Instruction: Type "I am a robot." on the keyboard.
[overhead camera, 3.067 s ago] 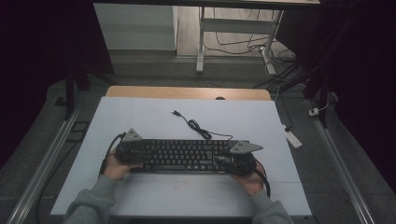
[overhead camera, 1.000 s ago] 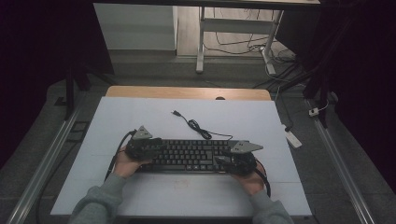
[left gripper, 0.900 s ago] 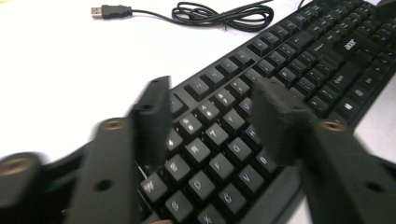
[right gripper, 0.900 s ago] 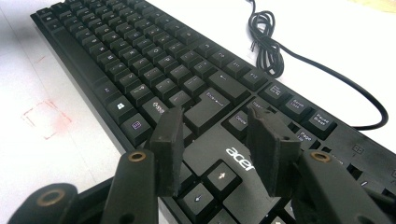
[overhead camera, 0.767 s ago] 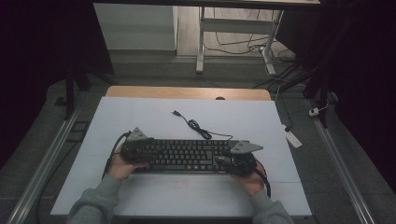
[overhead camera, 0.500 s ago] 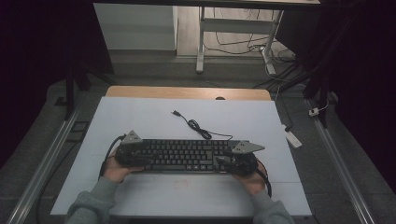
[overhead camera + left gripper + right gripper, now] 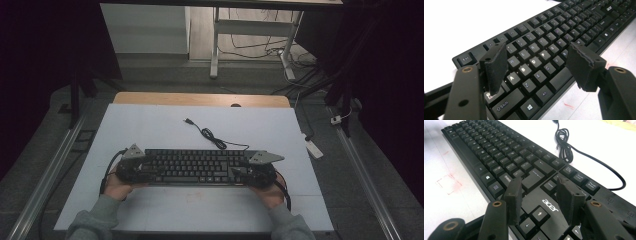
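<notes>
A black Acer keyboard lies across the near half of the white table. Its cable curls toward the back and ends in a plug. My left gripper hovers over the keyboard's left end. In the left gripper view its jaws stand wide apart above the letter keys; they have just been opening and hold nothing. At the right end, my right gripper is open too. Its pads straddle the patch with the Acer logo above the arrow keys. The cable runs off behind.
A faint red square mark sits on the table just in front of the keyboard. A wooden strip borders the table's far edge. Metal rails run along both sides, and a white power strip lies on the floor at the right.
The left hand has slid its gripper leftward along the keyboard, out to the left end. The right hand and the keyboard have stayed put.
</notes>
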